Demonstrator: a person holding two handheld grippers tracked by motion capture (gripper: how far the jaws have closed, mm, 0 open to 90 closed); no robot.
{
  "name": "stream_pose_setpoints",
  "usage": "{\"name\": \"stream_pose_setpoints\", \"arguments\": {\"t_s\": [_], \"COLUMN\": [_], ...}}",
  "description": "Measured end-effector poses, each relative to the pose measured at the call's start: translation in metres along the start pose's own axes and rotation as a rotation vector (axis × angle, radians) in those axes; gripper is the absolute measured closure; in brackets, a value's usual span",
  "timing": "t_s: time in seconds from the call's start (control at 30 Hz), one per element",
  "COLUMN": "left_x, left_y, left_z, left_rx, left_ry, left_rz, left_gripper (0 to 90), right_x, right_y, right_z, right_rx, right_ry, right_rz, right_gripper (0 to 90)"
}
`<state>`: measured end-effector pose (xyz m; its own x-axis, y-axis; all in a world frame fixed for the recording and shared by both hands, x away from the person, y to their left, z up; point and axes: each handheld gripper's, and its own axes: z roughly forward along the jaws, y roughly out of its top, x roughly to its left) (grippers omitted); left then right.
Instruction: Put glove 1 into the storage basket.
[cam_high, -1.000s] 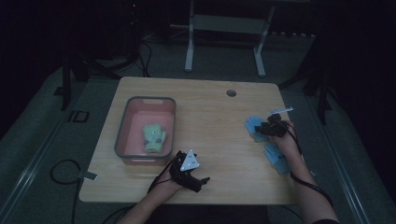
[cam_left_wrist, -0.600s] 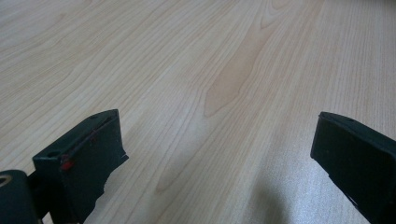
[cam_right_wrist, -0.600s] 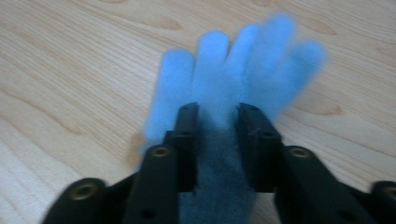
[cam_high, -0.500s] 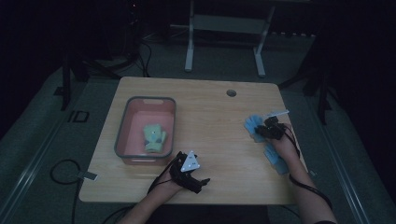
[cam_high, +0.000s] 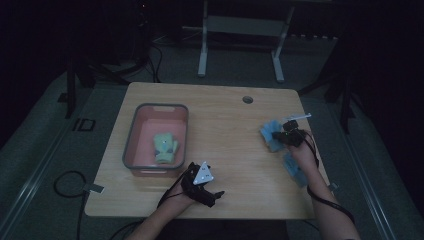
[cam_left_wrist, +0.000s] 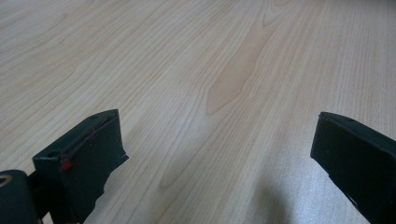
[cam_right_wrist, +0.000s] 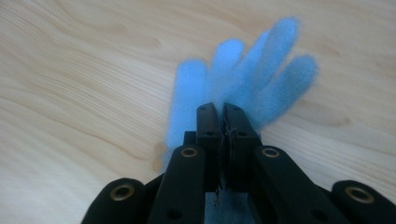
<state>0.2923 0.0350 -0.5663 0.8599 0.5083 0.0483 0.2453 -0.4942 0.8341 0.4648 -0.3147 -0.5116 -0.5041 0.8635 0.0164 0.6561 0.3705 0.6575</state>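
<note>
My right gripper (cam_right_wrist: 222, 109) is shut on a fuzzy blue glove (cam_right_wrist: 261, 79), whose fingers splay out past the jaw tips just above the wood. Its jaws have just been closing, with the glove's fabric between them. From above, that right gripper (cam_high: 285, 136) holds the blue glove (cam_high: 270, 132) near the table's right edge. A second blue glove (cam_high: 295, 170) lies flat beside the right forearm. My left gripper (cam_left_wrist: 219, 154) stands open over bare wood, and from above this left gripper (cam_high: 212, 194) rests near the front edge. A green glove (cam_high: 165, 146) lies in the pink tray (cam_high: 131, 145).
The tray has a grey rim and stands on the left half of the wooden table (cam_high: 225, 125). A round cable hole (cam_high: 247, 99) sits near the far edge. Metal stand legs (cam_high: 202, 55) and cables are on the dark floor behind the table.
The right gripper's jaws have shut on the blue glove, and the hand has lifted slightly with it. The left gripper has stayed where it was.
</note>
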Motion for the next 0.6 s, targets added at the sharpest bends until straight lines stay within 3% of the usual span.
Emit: {"name": "stream_pose_setpoints", "arguments": {"t_s": [0.1, 0.3, 0.47, 0.6], "left_x": [0.000, 0.001, 0.001, 0.002], "left_y": [0.000, 0.000, 0.000, 0.000], "left_z": [-0.001, -0.002, -0.001, -0.002], "left_rx": [-0.005, -0.008, -0.005, -0.011], "left_ry": [0.001, 0.004, 0.004, 0.006], "left_rz": [0.000, -0.004, 0.001, 0.003], "left_gripper": [2.6, 2.6, 2.6, 2.6], "right_x": [0.013, 0.039, 0.062, 0.082], "right_y": [0.009, 0.024, 0.028, 0.027], "right_z": [-0.012, -0.034, -0.047, -0.055], "right_rx": [-0.033, -0.106, -0.144, -0.179], "right_ry": [0.004, 0.030, 0.019, 0.038], "right_rz": [-0.015, 0.011, 0.020, 0.031], "right_gripper": [86.7, 86.7, 86.7, 86.6]}}
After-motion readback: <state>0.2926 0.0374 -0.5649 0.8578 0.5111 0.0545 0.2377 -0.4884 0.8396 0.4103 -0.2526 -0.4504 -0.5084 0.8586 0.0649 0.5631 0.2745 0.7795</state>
